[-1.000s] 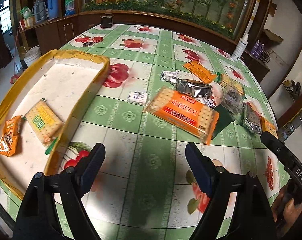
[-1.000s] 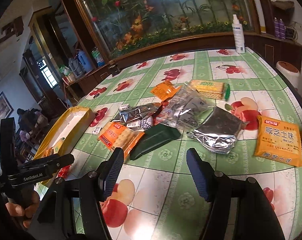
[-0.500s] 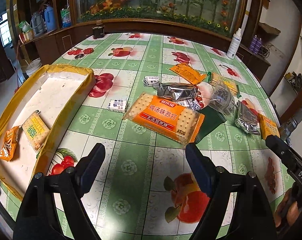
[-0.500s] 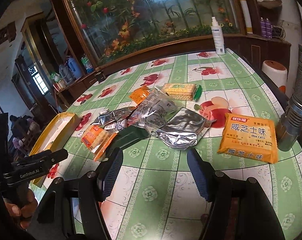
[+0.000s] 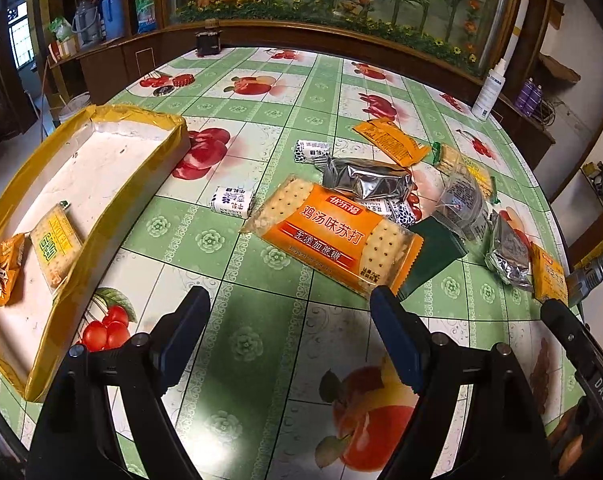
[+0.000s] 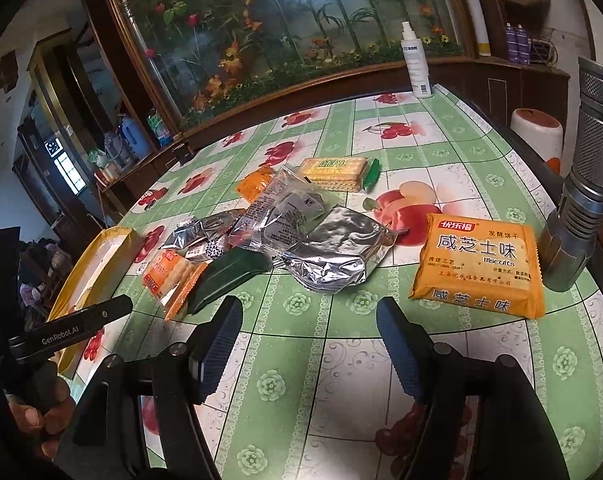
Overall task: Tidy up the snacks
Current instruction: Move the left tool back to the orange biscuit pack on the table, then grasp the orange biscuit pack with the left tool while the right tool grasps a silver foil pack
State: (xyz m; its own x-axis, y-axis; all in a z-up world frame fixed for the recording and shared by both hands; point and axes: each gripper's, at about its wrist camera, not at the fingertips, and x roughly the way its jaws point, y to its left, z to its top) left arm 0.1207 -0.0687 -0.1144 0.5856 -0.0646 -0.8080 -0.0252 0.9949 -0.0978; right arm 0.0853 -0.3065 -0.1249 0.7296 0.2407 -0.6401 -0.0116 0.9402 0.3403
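So far I've got just two packs in the tray (image 5: 163,152); the pile (image 6: 285,236) is mostly untouched, and both my grippers (image 5: 289,322) (image 6: 309,330) hang open, empty.

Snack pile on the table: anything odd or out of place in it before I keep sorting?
One non-snack: a metal flashlight stands upright at the table's right edge, beside the orange biscuit pack. The rest is loose, overlapping packets; nothing looks torn or spilled. Both grippers, left and right, are open and empty.

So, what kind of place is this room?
Probably a home living or dining room: a round table with fruit-print oilcloth, a large aquarium-like glass case with plants, and thermos flasks on a sideboard.
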